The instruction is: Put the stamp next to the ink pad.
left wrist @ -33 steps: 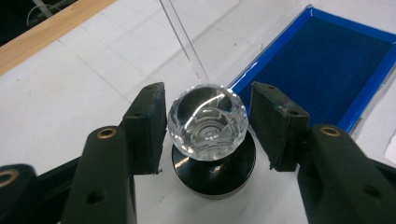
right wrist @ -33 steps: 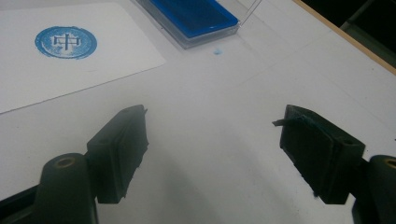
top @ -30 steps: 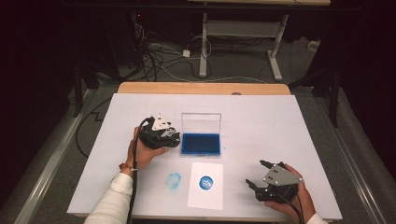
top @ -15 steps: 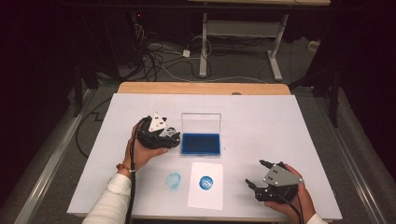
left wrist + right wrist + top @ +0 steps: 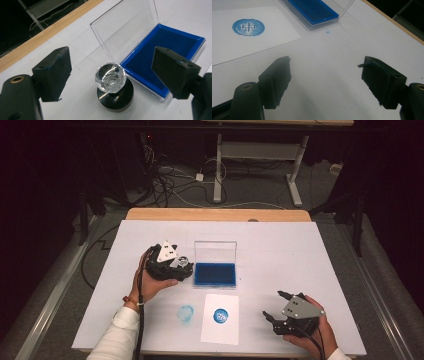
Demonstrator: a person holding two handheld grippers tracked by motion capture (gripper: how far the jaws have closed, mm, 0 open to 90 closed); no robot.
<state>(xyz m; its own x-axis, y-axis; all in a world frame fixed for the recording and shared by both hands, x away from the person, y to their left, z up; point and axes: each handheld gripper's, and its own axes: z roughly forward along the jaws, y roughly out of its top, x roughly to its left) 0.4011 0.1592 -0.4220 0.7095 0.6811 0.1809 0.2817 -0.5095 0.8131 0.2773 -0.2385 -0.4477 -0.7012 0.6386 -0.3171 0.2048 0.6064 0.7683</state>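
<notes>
A stamp (image 5: 110, 77) with a faceted clear knob on a round black base stands upright on the white table, just left of an open ink pad box (image 5: 162, 52) with a blue pad. My left gripper (image 5: 112, 60) is open, one jaw on either side of the stamp and not touching it. In the high view the left gripper (image 5: 180, 266) sits beside the box (image 5: 215, 274). My right gripper (image 5: 272, 304) rests open near the front right of the table, and nothing is between its jaws in its own view (image 5: 324, 65).
A white sheet (image 5: 220, 330) with a round blue stamp print (image 5: 220, 315) lies at the front centre. A blue smudge (image 5: 186, 313) marks the table left of it. The box's clear lid (image 5: 215, 251) stands upright. A wooden strip (image 5: 215, 215) runs along the far edge.
The left hand and gripper have shifted only slightly beside the box. The right gripper has not moved.
</notes>
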